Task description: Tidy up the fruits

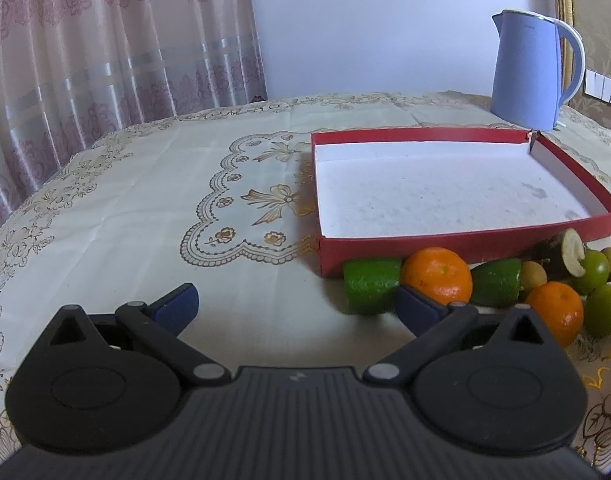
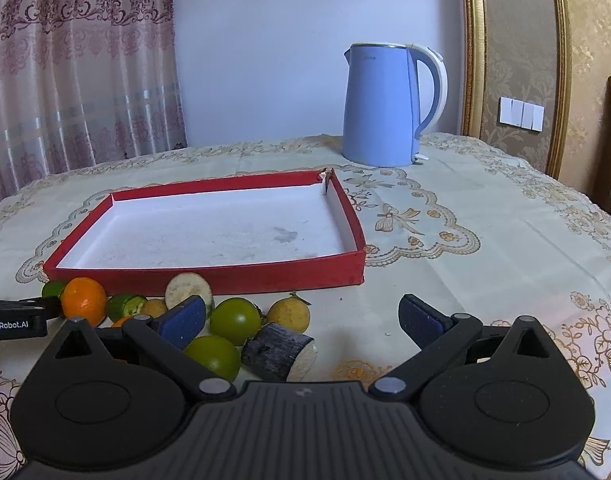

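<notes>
Patterned bench (image 2: 485,208) first: fruits (image 2: 235,320) are heaped at the near wall of the red tray (image 2: 209,276), nothing loaded yet. Left gripper (image 1: 297,300) and right gripper (image 2: 301,316) are held spread, empty.

I am looking into a lived-in home, likely a dining room. The desk (image 2: 485,200) wears a cream tablecloth printed with gold bows and flowers. At the left of the frame hangs a pink lace-patterned curtain (image 2: 77,72); at the right sit gold damask wallpaper (image 2: 593,40) and a white switch panel (image 2: 520,113). A blue electric kettle (image 2: 381,104) stands at upper centre.
</notes>
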`<control>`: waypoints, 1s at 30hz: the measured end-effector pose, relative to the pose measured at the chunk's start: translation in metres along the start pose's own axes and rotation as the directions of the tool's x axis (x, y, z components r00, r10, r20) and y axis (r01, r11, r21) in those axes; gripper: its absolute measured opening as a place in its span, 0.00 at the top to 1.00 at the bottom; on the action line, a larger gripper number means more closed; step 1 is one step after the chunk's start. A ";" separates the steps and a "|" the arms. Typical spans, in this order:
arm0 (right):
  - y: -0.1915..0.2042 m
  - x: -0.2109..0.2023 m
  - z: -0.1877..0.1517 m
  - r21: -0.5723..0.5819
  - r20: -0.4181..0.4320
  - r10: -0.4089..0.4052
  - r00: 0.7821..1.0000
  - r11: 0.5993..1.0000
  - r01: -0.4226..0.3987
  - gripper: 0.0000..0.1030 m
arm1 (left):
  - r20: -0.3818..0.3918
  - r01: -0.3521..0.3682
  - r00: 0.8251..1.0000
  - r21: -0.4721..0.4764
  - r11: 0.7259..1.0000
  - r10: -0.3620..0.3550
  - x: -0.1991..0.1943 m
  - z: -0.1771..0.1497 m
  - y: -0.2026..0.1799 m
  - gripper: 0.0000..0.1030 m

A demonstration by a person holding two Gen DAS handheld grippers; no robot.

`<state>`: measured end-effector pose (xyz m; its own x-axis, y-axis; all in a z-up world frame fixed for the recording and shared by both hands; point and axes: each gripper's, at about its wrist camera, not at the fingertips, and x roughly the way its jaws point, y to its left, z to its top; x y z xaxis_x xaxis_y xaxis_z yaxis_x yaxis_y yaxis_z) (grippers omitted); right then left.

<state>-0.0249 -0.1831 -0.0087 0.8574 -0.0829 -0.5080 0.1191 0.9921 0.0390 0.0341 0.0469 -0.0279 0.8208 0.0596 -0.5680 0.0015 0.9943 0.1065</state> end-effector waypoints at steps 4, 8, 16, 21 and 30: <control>0.001 -0.001 0.001 -0.001 0.003 -0.003 1.000 1.000 0.003 0.00 | 0.000 0.001 1.000 0.002 1.000 -0.001 0.000 0.000 0.000 0.00; 0.000 -0.001 0.001 -0.001 0.002 -0.003 1.000 1.000 0.003 0.00 | -0.001 0.003 1.000 0.006 1.000 -0.003 0.001 0.001 -0.002 0.00; 0.002 -0.002 0.002 -0.008 0.003 -0.003 1.000 1.000 0.003 0.00 | -0.003 0.007 1.000 0.001 1.000 -0.007 0.001 0.002 -0.001 0.00; 0.002 -0.001 0.001 -0.009 -0.001 -0.003 1.000 1.000 0.003 0.00 | -0.002 0.007 1.000 0.002 1.000 -0.007 0.002 0.002 -0.002 0.00; 0.003 -0.001 0.002 -0.008 -0.002 -0.006 1.000 1.000 0.006 0.00 | 0.013 0.010 1.000 0.018 1.000 -0.010 0.004 0.002 -0.003 0.00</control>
<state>-0.0243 -0.1804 -0.0069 0.8555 -0.0890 -0.5101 0.1205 0.9923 0.0289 0.0385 0.0442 -0.0291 0.8280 0.0483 -0.5586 0.0200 0.9931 0.1154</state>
